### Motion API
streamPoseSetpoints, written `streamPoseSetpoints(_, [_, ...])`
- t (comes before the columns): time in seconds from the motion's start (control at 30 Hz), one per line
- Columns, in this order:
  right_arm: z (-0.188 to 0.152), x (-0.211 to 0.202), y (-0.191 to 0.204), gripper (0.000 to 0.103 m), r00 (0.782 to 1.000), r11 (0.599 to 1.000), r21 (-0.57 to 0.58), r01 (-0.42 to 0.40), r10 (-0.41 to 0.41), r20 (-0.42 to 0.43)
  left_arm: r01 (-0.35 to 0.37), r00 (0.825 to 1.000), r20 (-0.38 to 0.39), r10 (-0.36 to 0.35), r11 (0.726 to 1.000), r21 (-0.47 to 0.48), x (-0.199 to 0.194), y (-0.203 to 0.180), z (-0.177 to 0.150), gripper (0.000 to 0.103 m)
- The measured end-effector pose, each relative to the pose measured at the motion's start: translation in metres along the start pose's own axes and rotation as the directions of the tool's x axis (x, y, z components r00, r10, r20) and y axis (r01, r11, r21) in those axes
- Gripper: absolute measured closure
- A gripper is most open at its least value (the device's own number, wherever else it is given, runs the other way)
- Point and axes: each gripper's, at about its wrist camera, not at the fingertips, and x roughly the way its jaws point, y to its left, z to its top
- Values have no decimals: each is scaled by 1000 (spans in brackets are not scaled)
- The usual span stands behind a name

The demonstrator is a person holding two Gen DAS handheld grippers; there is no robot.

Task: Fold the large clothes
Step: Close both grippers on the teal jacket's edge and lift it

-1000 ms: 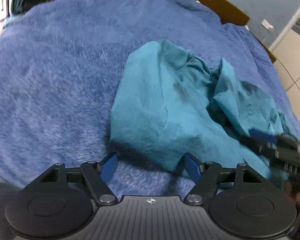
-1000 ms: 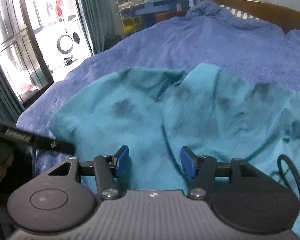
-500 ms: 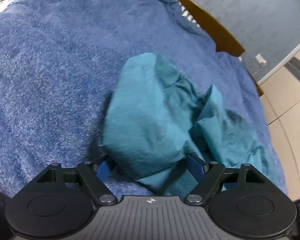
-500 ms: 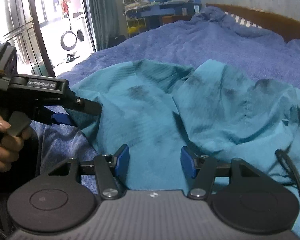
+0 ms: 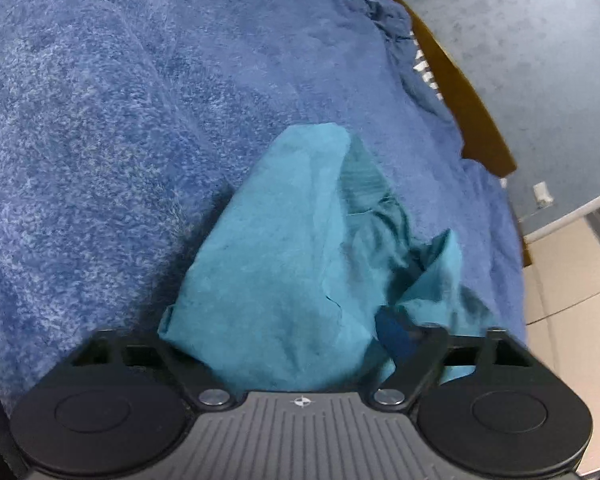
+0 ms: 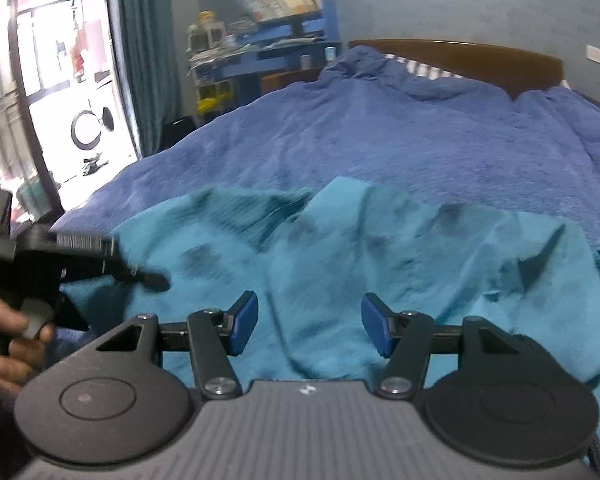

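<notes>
While both claws gape, crumpled teal garment [image 5: 284, 272] lies on fuzzy blue blanket [image 5: 100, 120].

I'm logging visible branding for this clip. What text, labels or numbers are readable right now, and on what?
None is readable.
Left claw: pale marking on its body, blurred by motion.
Shelf: papers or books, too blurred to read.
Claw housings: small round emblem only, no letters.

1. Left claw [image 5: 284, 344] moved in over the teal garment's [image 5: 284, 264] near edge; cloth now bunched between its fingers, covering the left finger.
2. In the right wrist view, left claw [image 6: 148, 278] reaches further right across the garment [image 6: 380, 264].
3. Both views now face further toward the headboard [image 6: 460, 58].
</notes>
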Motion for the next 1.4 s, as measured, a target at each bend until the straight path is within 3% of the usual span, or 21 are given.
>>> streamPoseSetpoints(0.07, [3, -2, -6, 45, 1000, 1000, 7, 12, -13, 7, -5, 1000, 4, 5, 1000, 7, -2, 0, -2, 70])
streamPoseSetpoints(0.17, [6, -3, -16, 45, 999, 999, 18, 38, -38, 10, 36, 999, 14, -36, 999, 22, -14, 2, -2, 83])
streamPoseSetpoints(0.27, [8, -1, -30, 45, 998, 997, 48, 68, -68, 0, 33, 997, 62, -43, 988, 152, -28, -16, -6, 86])
streamPoseSetpoints(0.37, [9, 4, -40, 45, 996, 993, 77, 91, -90, -19, 20, 991, 124, -58, 956, 292, -41, -45, -12, 86])
streamPoseSetpoints(0.5, [9, 8, -52, 45, 994, 988, 112, 107, -104, -32, -2, 978, 183, -98, 876, 482, -51, -89, -27, 86])
streamPoseSetpoints(0.63, [14, 17, -63, 45, 992, 981, 156, 117, -110, -57, -12, 972, 196, -133, 797, 603, -61, -122, -53, 86])
streamPoseSetpoints(0.8, [12, 39, -68, 44, 983, 978, 167, 129, -103, -154, -44, 973, 193, -125, 722, 690, -63, -153, -78, 86])
streamPoseSetpoints(0.97, [22, 25, -78, 44, 989, 971, 215, 106, -80, -126, -41, 976, 176, -127, 689, 724, -57, -176, -85, 87])
streamPoseSetpoints(1.13, [54, 9, -92, 38, 995, 963, 266, 48, -23, -97, -32, 974, 168, -152, 644, 764, -49, -192, -91, 87])
streamPoseSetpoints(1.2, [70, 5, -97, 29, 996, 958, 288, 15, 11, -89, -29, 973, 165, -164, 618, 786, -52, -192, -95, 87])
streamPoseSetpoints(1.33, [101, 4, -109, 26, 990, 925, 371, -85, 119, -69, -25, 971, 155, -184, 565, 825, -51, -201, -109, 87])
streamPoseSetpoints(1.4, [115, 7, -112, 18, 983, 904, 409, -129, 171, -67, -27, 969, 153, -194, 534, 845, -51, -204, -118, 87])
